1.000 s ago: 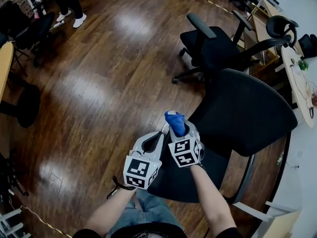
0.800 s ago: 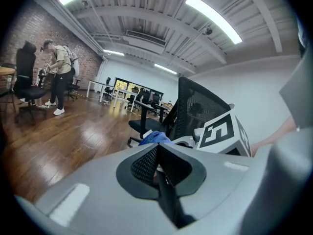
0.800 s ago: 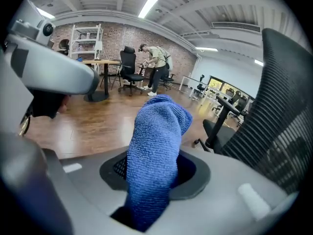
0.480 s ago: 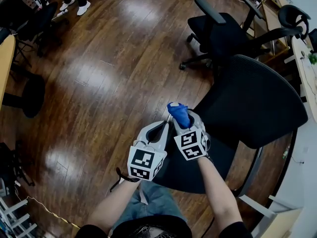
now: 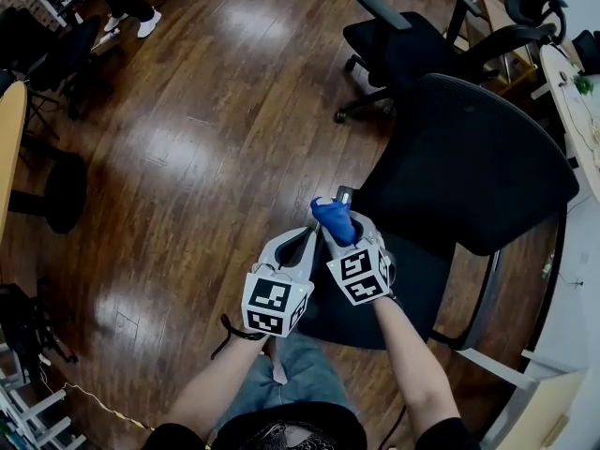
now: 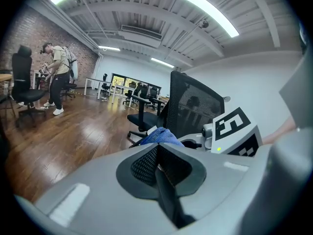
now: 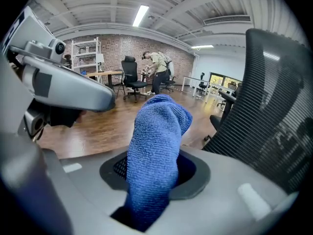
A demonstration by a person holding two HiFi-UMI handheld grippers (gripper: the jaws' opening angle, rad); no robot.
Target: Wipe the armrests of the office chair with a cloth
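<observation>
The right tool point(image 5: 336, 225) is clamped on a blue cloth point(image 5: 332, 217). In the right gripper view the cloth point(image 7: 154, 151) stands up between the jaws as a thick folded roll, its top leaning slightly right. The left tool point(image 5: 302, 244) sits just left of the right one, almost touching it. In the left gripper view its jaws point(image 6: 157, 164) are pressed together with nothing between them, and the blue cloth point(image 6: 159, 137) shows just beyond them.

Both tools are held over the near left side of the office chair point(image 5: 469, 148), whose wide black mesh back fills the right of the head view, with the dark seat below the person's forearms. A small grey piece point(image 5: 344, 193) of the chair shows just beyond the cloth. I cannot tell whether the cloth touches it.

A second black chair point(image 5: 403, 45) stands farther off on the glossy wooden floor point(image 5: 187, 139). A pale counter point(image 5: 572, 111) runs along the far right edge. Far across the room a person point(image 7: 159, 70) stands bent over.
</observation>
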